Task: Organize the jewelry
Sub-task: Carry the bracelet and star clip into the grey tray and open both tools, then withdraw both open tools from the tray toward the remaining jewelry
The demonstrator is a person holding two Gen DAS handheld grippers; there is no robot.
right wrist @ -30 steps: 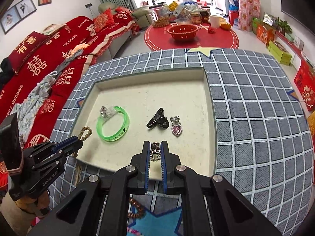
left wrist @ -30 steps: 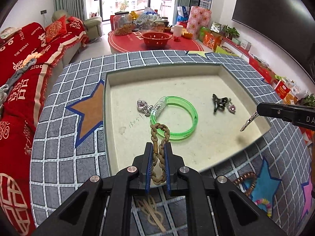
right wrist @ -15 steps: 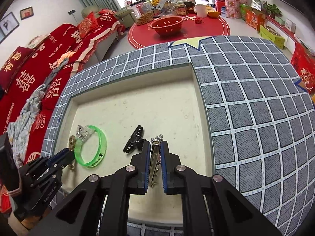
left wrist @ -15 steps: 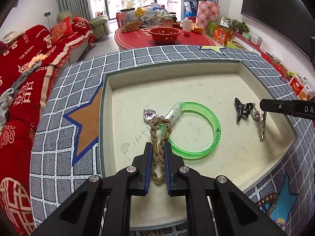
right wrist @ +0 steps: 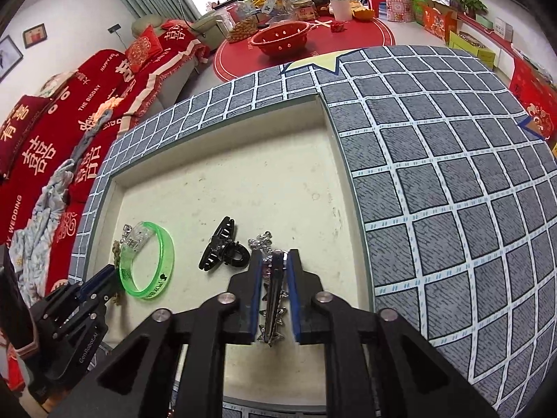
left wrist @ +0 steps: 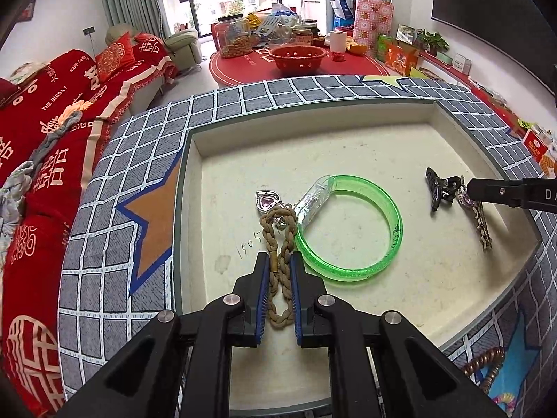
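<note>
A cream tray [left wrist: 348, 132] with low walls is sitting sunk into a counter [right wrist: 435, 181] covered in grey grid-patterned cloth, in a living room with a red-draped sofa [left wrist: 52, 111] along the left side and a round red table [left wrist: 296, 64] crowded with jars and a red colander beyond the counter's far edge. The left gripper [left wrist: 279, 261] is pointing down near the tray's near-left corner, its jaws standing narrowly apart and clamping a braided brown cord bracelet [left wrist: 278, 240], whose far loop is lying on the tray floor against a heart pendant [left wrist: 267, 201] and the clear clasp of a green bangle [left wrist: 351, 226]. The right gripper [right wrist: 274, 261] is working by the tray's right wall, its jaws opening around a silver spiked bracelet [right wrist: 273, 299] that is lying lengthwise between the blue pads, now loose on the tray floor. A black claw hair clip [right wrist: 222, 247] is lying just left of that bracelet, near it but apart. The far half of the tray is lying bare, leaving open floor toward its far edge, while the near right corner is leaving little room between the wall and the hair clip.
</note>
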